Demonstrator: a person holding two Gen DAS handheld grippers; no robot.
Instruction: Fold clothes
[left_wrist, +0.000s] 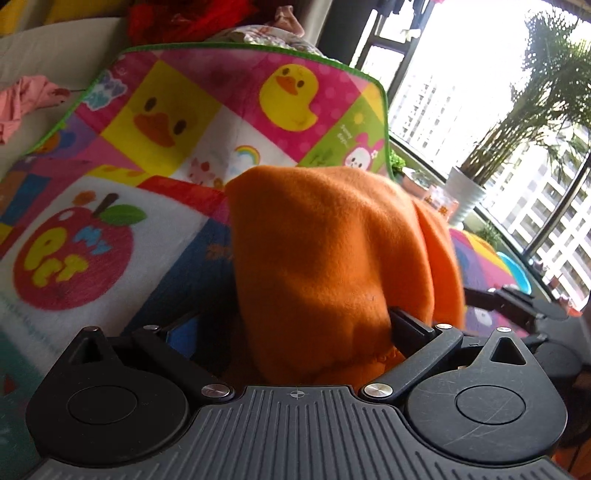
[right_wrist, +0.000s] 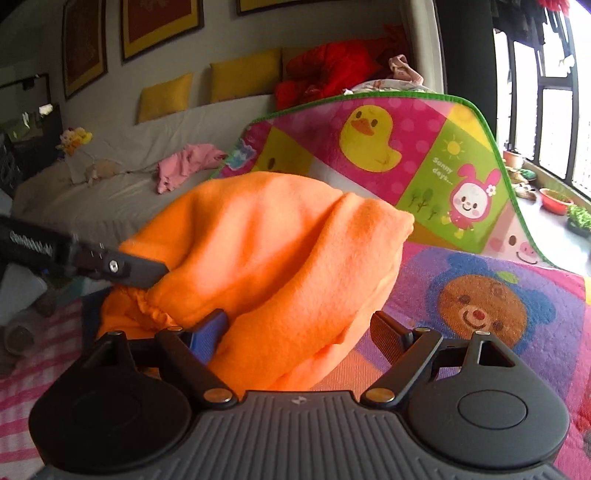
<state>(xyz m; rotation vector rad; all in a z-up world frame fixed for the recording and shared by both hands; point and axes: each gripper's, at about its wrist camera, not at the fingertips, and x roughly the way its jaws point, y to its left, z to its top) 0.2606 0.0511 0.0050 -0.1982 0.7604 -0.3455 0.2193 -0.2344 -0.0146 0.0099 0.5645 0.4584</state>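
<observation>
Both cameras sit just behind their own fingers and look forward and somewhat down, very near the orange garment (left_wrist: 325, 258) (right_wrist: 273, 258). Both views share it, the cartoon mat (left_wrist: 177, 122) (right_wrist: 424, 155) behind, and the far sofa (right_wrist: 122, 184).

Bright cartoon play mat (right_wrist: 480, 295) w/ ducks, bear, apple covers the surface; far edge stands curled up. Orange fleece garment (right_wrist: 280, 266) bunched on it.

Left gripper (left_wrist: 314, 325) fingertips buried under the orange fleece garment (left_wrist: 332, 258), grip unclear, right gripper (right_wrist: 299, 328) left finger half covered by it, play mat (right_wrist: 480, 288) cut off at frame edges
</observation>
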